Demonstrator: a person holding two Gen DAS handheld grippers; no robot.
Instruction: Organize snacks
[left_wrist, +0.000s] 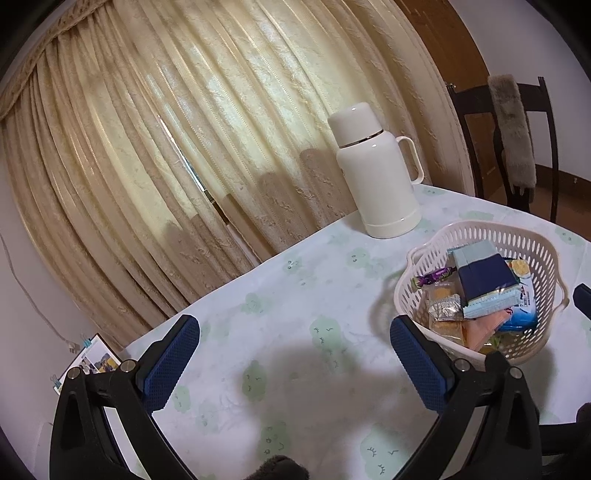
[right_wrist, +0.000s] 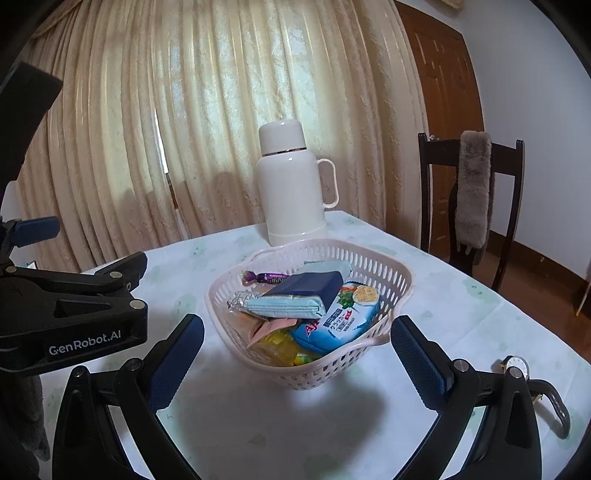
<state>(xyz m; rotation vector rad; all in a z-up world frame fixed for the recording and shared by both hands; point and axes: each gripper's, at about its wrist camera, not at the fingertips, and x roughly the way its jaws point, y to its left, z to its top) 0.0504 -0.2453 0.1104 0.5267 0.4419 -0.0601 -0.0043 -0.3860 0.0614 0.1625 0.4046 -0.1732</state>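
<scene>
- A cream pleated curtain (right_wrist: 207, 122) fills the background behind the desk, with a brown wooden door (right_wrist: 439, 110) to its right.
- The desk (right_wrist: 280, 424) wears a pale cloth printed with faint green cloud shapes.
- A dark wooden chair (right_wrist: 472, 206) stands at the desk's far right edge, with a grey furry strip (right_wrist: 474, 192) draped over its back.
- A white thermos (right_wrist: 291, 184) with a side handle stands upright on the desk, just behind the basket.
- A pale pink perforated basket (right_wrist: 384, 269) sits on the desk and holds the snacks.
- Inside the basket, a navy and light blue packet (right_wrist: 295, 295) lies on top, a blue cracker bag (right_wrist: 343, 317) rests at its right, and a purple wrapped candy (right_wrist: 264, 276) lies toward the back beside a silver foil packet (right_wrist: 240, 299).
- The right gripper (right_wrist: 297, 363) hovers over the desk with its blue-padded fingers (right_wrist: 173, 365) spread wide and empty; the basket's near rim lies between them, just ahead.
- The left gripper (left_wrist: 295, 363) also has its fingers (left_wrist: 170, 363) spread wide and holds nothing; the basket lies to its right, just beyond the right-hand finger, with bare cloth between the fingers.
- A wristwatch (right_wrist: 517, 365) lies on the desk near the right gripper's right-hand finger.
</scene>
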